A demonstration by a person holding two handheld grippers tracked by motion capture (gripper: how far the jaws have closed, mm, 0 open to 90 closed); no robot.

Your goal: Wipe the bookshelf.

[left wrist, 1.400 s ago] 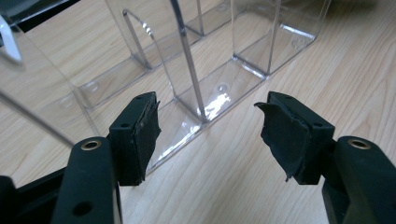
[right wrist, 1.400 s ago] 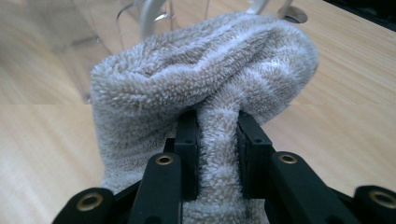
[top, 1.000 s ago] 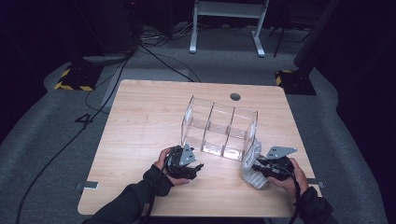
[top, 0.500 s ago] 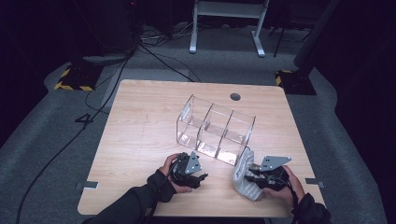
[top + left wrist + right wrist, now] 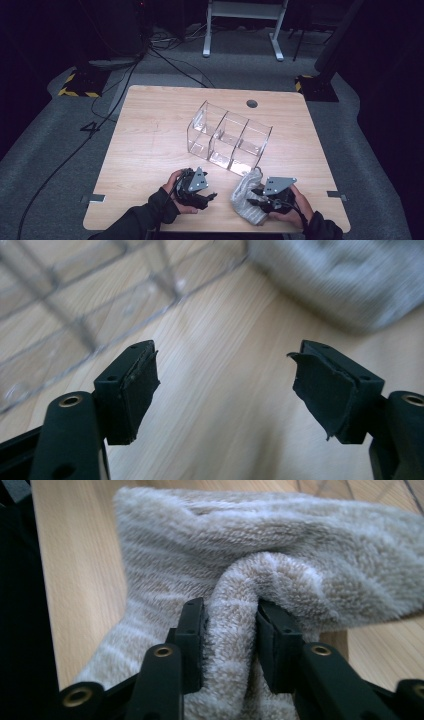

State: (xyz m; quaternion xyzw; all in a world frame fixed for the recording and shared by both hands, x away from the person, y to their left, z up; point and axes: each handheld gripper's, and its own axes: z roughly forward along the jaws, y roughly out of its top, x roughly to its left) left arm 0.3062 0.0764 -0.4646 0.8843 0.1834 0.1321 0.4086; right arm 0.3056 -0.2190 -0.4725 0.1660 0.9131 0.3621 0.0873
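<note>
near table's front edge, sock lies front-to-back.

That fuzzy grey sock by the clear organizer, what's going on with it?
A person at a wooden table works a handheld tool in each hand. The right tool pinches a fold of the fuzzy grey sock, which lies on the table just in front of the clear three-compartment organizer; its jaws have just been opening, though the pads press the fold. The left tool is open with nothing between its jaws, pointing toward the sock.
</note>
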